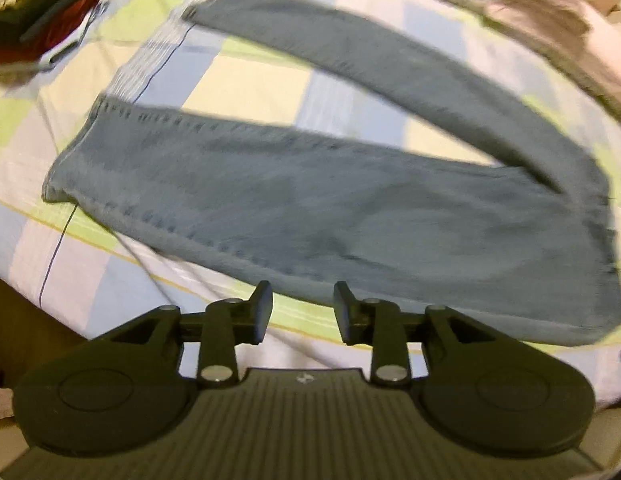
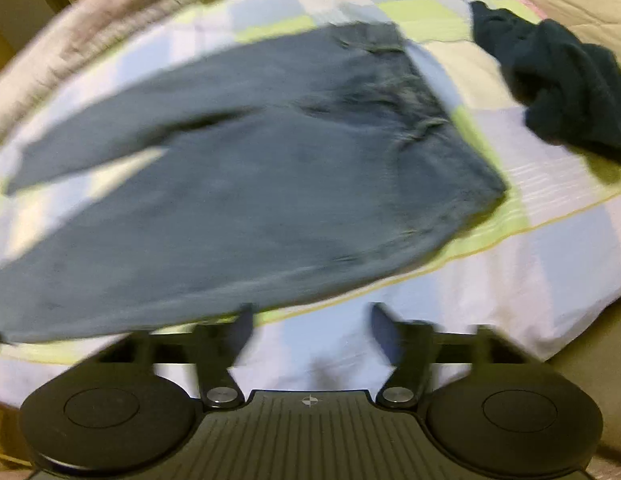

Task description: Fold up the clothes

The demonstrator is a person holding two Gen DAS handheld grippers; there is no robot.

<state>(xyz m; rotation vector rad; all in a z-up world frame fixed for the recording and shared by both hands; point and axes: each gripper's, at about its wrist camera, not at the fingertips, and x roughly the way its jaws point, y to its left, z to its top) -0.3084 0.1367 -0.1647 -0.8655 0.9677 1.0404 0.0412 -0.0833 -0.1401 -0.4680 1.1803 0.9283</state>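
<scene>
Across the middle of both frames a pair of blue-grey jeans (image 1: 310,208) lies flat on the checked bedspread (image 1: 246,80), its 2 legs spread apart in a V with a wedge of bare quilt between them; in the left wrist view the hems sit at left and upper left and the waist runs off to the right, while in the right wrist view the waistband lies toward upper centre-right. Laid out so, the jeans look unfolded, which suits bringing 1 leg over the other. At the bottom of its frame the left gripper (image 1: 302,312) hovers at the near edge of the denim, jaws parted with nothing between them. The right gripper (image 2: 310,328) stands wider open over bare bedspread just beside the jeans, also holding nothing. A crumpled dark garment (image 2: 558,80) lies apart at upper right, and a dark and red pile (image 1: 42,20) at upper left. Free quilt rings the jeans, though the bed's edge is close below the grippers.
</scene>
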